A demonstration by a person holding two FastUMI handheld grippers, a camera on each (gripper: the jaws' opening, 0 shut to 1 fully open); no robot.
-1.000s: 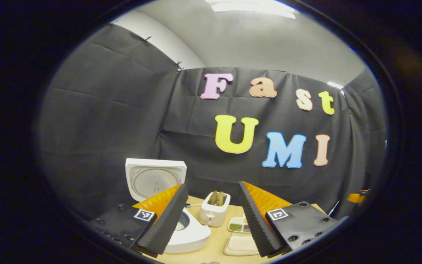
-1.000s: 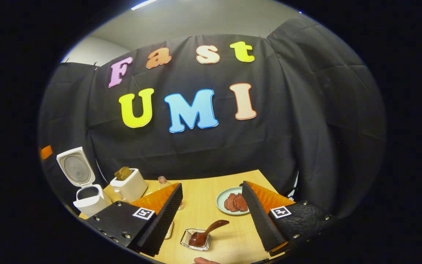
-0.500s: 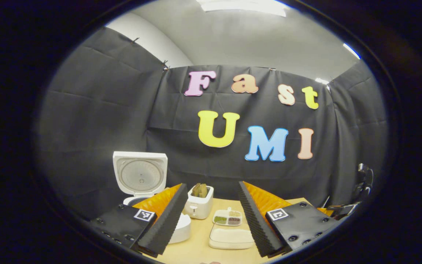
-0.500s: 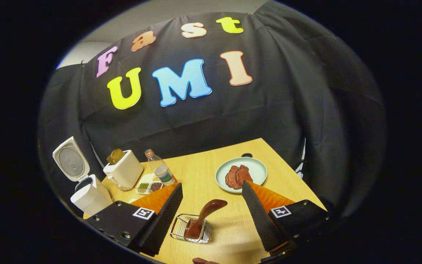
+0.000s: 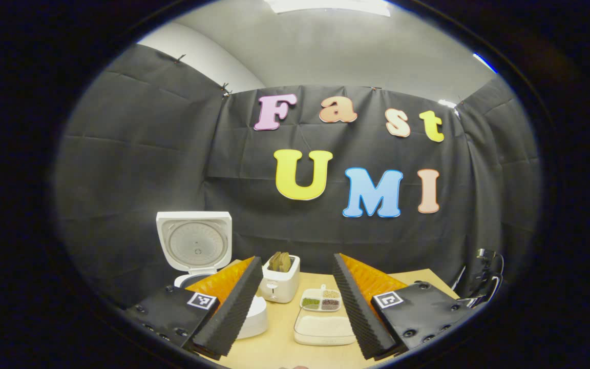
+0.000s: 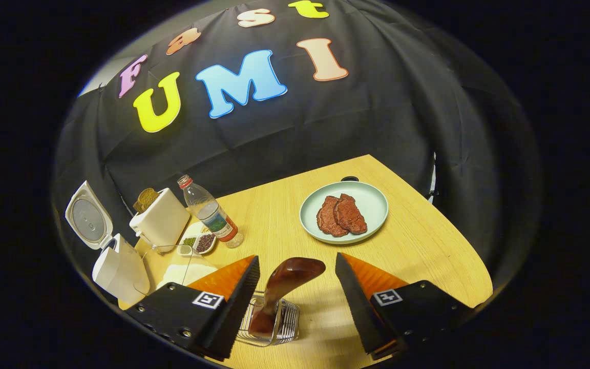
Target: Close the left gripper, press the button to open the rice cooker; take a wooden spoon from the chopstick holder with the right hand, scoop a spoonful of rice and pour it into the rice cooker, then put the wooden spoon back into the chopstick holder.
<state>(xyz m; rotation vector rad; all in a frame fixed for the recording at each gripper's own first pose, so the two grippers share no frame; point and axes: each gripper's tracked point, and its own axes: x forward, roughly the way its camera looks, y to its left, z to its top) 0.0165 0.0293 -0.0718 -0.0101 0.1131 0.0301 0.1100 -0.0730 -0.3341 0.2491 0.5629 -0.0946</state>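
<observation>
Your right hand-held gripper [image 6: 296,269] hangs over the near edge of the bench [image 6: 428,246] with its jaws spread wide and nothing between them pressed. The wooden spoon [image 6: 282,287] stands in the wire chopstick holder [image 6: 287,323] directly below, its dark handle tilting up into the gap between your two fingers without touching either one.

In the right gripper view, the rice cooker [image 6: 118,269] sits at the far left of the bench with its lid [image 6: 87,215] swung up and open. Just beside it stands a white toaster [image 6: 161,220] with bread in its slots, then a clear plastic bottle [image 6: 210,212] with a red cap. A small divided dish of grains [image 6: 198,242] lies in front of the toaster, and a clear-lidded container [image 6: 182,266] of something white lies nearer to you. A pale green plate [image 6: 372,205] carrying two pieces of red meat [image 6: 341,215] sits well apart, toward the right side.

Your left hand-held gripper [image 5: 296,274] is also open, fingers wide apart, holding nothing and raised above the bench. In the left gripper view the cooker [image 5: 254,318] is low on the left behind your left finger, its lid [image 5: 195,241] upright, with the toaster [image 5: 279,282], the divided dish [image 5: 320,301] and the white container [image 5: 323,328] lined up between your fingers.
</observation>
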